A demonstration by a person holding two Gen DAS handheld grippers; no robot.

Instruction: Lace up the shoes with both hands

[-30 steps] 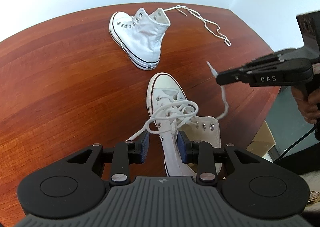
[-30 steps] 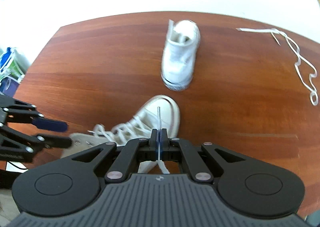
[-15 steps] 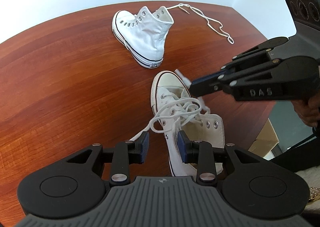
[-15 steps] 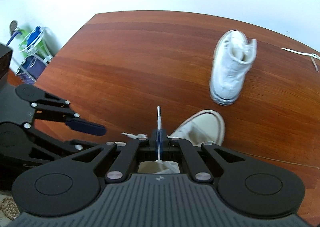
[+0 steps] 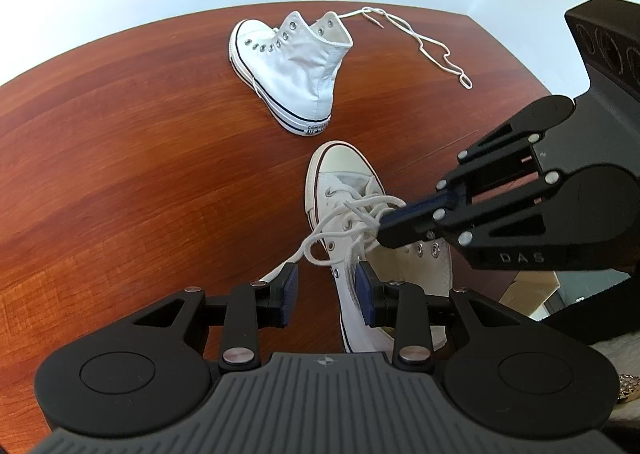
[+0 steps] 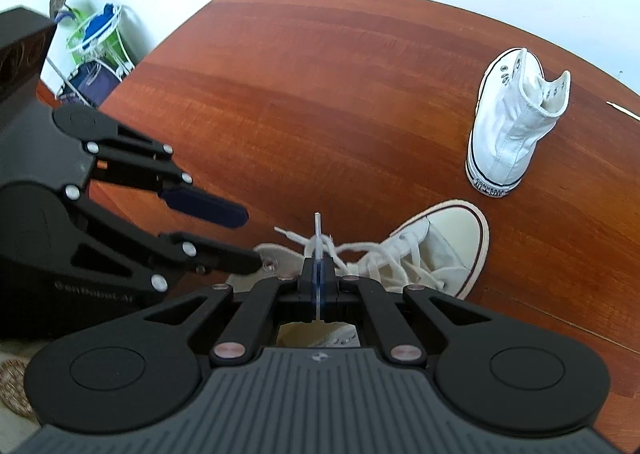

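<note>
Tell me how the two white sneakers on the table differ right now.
The near sneaker has a lace threaded through its lower eyelets; the far sneaker has bare eyelets, with a loose lace lying on the table beside it. The near sneaker's lace end is pinched in the shut right gripper, and the open left gripper sits at its ankle; the far sneaker is untouched. Both are white canvas high-tops standing upright.

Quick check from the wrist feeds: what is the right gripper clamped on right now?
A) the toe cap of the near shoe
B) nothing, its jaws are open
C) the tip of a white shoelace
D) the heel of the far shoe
C: in the right wrist view the right gripper is shut on the lace tip, which sticks out beyond its closed pads above the near shoe.
</note>
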